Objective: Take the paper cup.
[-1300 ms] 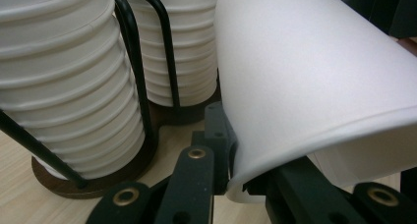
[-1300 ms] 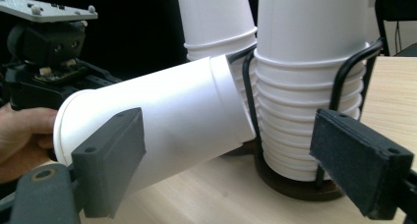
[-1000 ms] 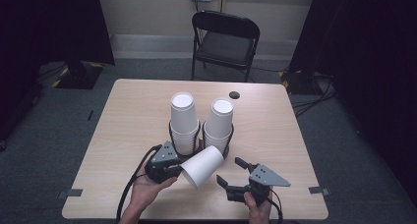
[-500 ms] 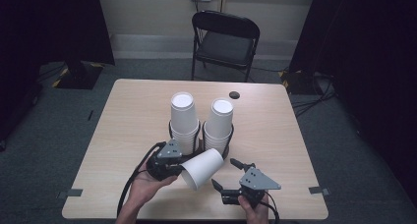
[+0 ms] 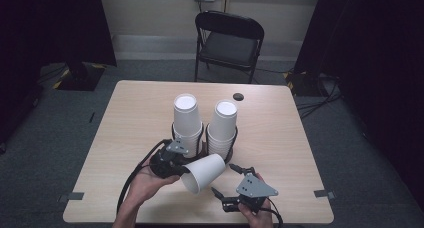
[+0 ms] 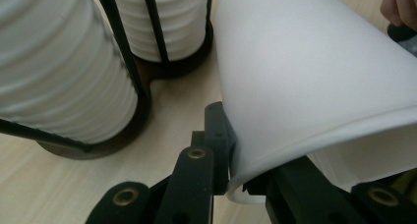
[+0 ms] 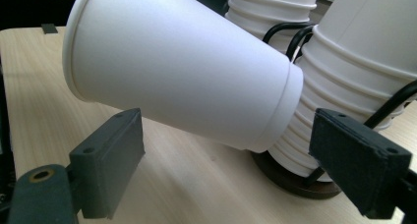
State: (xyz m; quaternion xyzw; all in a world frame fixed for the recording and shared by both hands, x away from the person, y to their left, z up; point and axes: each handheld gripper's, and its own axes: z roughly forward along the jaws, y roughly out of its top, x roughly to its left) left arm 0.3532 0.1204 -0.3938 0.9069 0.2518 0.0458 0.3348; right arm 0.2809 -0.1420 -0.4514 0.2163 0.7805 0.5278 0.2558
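The left hand comes in from the near edge of the table, palm up under the left gripper, which lies almost level and points rightward just in front of the cup rack. Its jaws are pinched tight on the rim wall of a single white paper cup; the left gripper view shows one jaw inside the mouth and the other outside, with the paper wall clamped between them. The cup lies on its side, its narrow bottom tilted up toward the rack and its open mouth low and facing the near edge. The right hand sits farther to the right of the rack and close to the near edge, gripping the right gripper with the grey plate on top; that gripper points left and away, toward the cup. Its jaws stand wide apart and hold nothing: in the right gripper view the cup hangs above and between the two pads without touching either. The rack holds two tall stacks of upturned white cups side by side, and the held cup's bottom is just beside the nearer stack. Left and right of the rack the tabletop is bare wood out to both side edges; beyond it lies a small dark disc near the far edge, with a folding chair behind.
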